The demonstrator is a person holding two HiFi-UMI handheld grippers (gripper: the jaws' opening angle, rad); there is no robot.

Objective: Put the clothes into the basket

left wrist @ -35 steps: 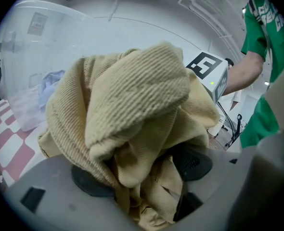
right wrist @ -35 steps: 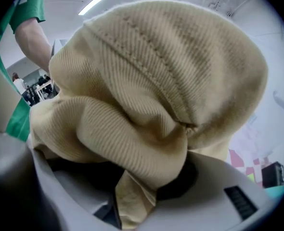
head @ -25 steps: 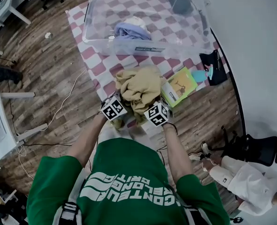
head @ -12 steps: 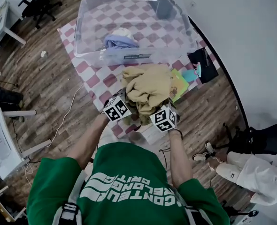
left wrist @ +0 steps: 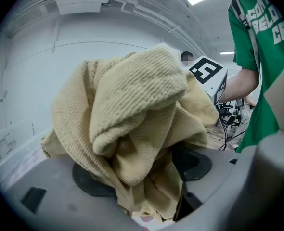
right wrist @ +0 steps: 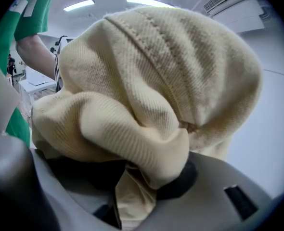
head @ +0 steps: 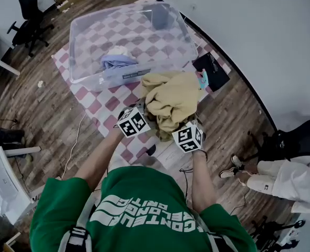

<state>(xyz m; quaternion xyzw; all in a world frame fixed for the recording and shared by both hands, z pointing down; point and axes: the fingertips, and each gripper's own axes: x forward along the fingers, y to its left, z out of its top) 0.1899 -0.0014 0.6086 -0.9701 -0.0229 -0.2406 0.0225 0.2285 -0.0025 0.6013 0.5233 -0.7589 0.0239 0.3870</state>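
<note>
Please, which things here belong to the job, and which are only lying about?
Job: tan garment, held by left claw and right claw; clear basket; blue cloth inside it.
Lying about: checkered mat, black pouch, office chair.

tongs (left wrist: 147, 201): clamped on tan garment (left wrist: 132, 124) | marker cube (left wrist: 208, 73): behind

The head view looks steeply down from above the person, over the left gripper (head: 143, 113) and the right gripper (head: 185, 126), to the clear plastic basket (head: 86, 79) beyond them. Each gripper view sits just behind its own jaws and looks along them, very near. All three views share the beige knit garment (head: 173, 96) in front of the jaws.
</note>
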